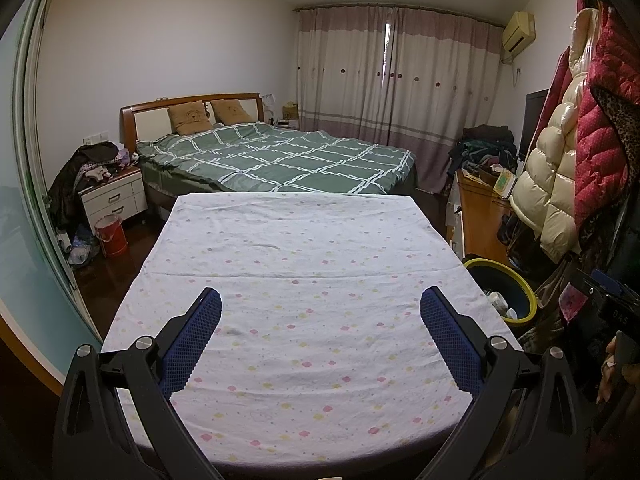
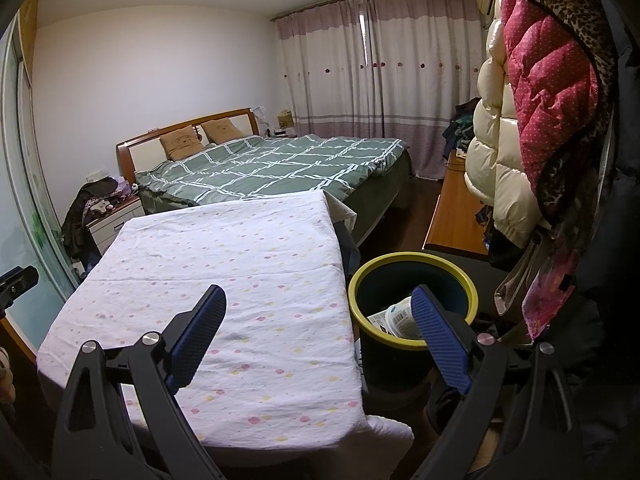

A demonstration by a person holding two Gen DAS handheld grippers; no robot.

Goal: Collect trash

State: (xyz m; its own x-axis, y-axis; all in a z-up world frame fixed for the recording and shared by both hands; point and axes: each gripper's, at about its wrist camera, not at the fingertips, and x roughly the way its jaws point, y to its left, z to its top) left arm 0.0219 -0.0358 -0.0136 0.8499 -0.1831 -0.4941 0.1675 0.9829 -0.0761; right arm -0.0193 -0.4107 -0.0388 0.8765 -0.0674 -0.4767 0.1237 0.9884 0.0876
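Note:
A dark bin with a yellow rim stands on the floor at the right side of the table; the bin shows at the right edge in the left wrist view. Inside it lie a white labelled container and other pale scraps. My left gripper hangs open above the near half of the table, nothing between its blue pads. My right gripper is open too, over the table's right edge, its right finger in front of the bin's mouth. I see no loose trash on the flower-print tablecloth.
A bed with a green checked cover lies beyond the table. Padded coats hang on the right above a wooden sideboard. A white nightstand piled with clothes and a red bucket sit on the left.

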